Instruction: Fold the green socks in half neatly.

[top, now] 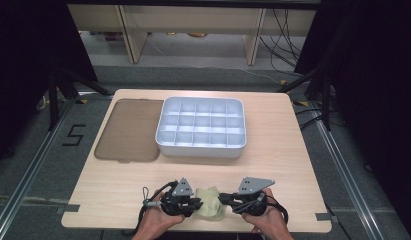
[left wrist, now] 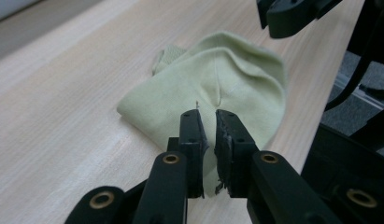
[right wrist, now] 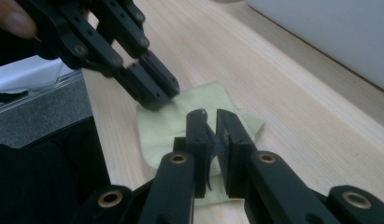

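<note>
Hi view, L to R: brown mat [top: 127,130] is seen upper left of centre on the table [top: 283,165], w/ white divided tray [top: 201,128] just beside it at centre. Low in the frame, left gripper [top: 197,204] is set at the L edge of a pale green cloth [top: 210,202]; right gripper [top: 224,199] is set at its R edge. Cloth lies between the two tips, near the table's front edge, well apart from tray.

Key relation: cloth is flanked on both sides, so neither hand is nearer; each is already at its own edge. Its long axis can't be judged, it's bunched.

Left gripper view: left gripper [left wrist: 207,113] jaws are nearly closed, a fold of cloth [left wrist: 213,88] pinched between the pads at frame centre; cloth spreads away up and R.

Right gripper view: right gripper [right wrist: 209,113] jaws are likewise closed on the near edge of the cloth [right wrist: 199,100]; the other gripper is seen upper left, tip on the far edge.

Look: thin, soft, light yellow-green fabric, folded over w/ a raised crease in the middle, a ribbed bit poking out at one corner. Next move is judged to be a lift or spread by both hands.
</note>
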A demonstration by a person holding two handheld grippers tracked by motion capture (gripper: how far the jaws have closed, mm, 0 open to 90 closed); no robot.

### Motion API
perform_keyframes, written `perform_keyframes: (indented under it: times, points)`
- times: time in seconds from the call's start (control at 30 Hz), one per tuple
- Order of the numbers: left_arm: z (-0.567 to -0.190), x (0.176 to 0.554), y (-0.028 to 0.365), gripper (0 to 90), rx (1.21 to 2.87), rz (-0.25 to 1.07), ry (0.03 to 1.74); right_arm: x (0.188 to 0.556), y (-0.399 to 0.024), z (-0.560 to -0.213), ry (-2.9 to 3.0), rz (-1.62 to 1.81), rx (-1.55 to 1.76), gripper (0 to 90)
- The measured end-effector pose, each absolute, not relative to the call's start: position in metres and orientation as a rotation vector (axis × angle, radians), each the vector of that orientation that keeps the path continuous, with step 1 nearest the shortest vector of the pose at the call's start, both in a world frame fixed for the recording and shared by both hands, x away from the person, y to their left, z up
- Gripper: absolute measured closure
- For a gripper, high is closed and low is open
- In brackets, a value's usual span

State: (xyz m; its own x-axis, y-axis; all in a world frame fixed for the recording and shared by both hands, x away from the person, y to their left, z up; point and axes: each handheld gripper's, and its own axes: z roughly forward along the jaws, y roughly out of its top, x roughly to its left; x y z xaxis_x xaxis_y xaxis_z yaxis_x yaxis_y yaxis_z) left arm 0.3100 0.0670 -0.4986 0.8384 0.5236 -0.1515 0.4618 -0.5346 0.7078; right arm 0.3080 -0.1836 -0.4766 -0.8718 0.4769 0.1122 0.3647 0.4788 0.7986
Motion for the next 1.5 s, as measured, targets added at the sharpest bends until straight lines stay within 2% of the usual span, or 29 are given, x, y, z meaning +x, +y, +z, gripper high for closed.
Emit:
perform_keyframes:
  times: [0.77, 1.0, 1.13, 1.5]
  points:
    - [-0.506, 0.308, 0.064, 81.6, 2.243, 0.105, 0.716, 0.3, -0.157, -0.494, 2.706, 1.258, 0.664, 83.5]
    - [-0.507, 0.306, 0.063, 81.5, 2.222, 0.094, 0.752, 0.297, -0.174, -0.498, 2.73, 1.108, 0.724, 84.6]
    - [-0.505, 0.307, 0.064, 81.4, 2.247, 0.107, 0.719, 0.299, -0.183, -0.507, 2.735, 1.094, 0.766, 84.8]
    - [-0.498, 0.309, 0.062, 80.4, 2.205, 0.135, 0.739, 0.309, -0.182, -0.486, 2.636, 1.2, 0.724, 83.7]
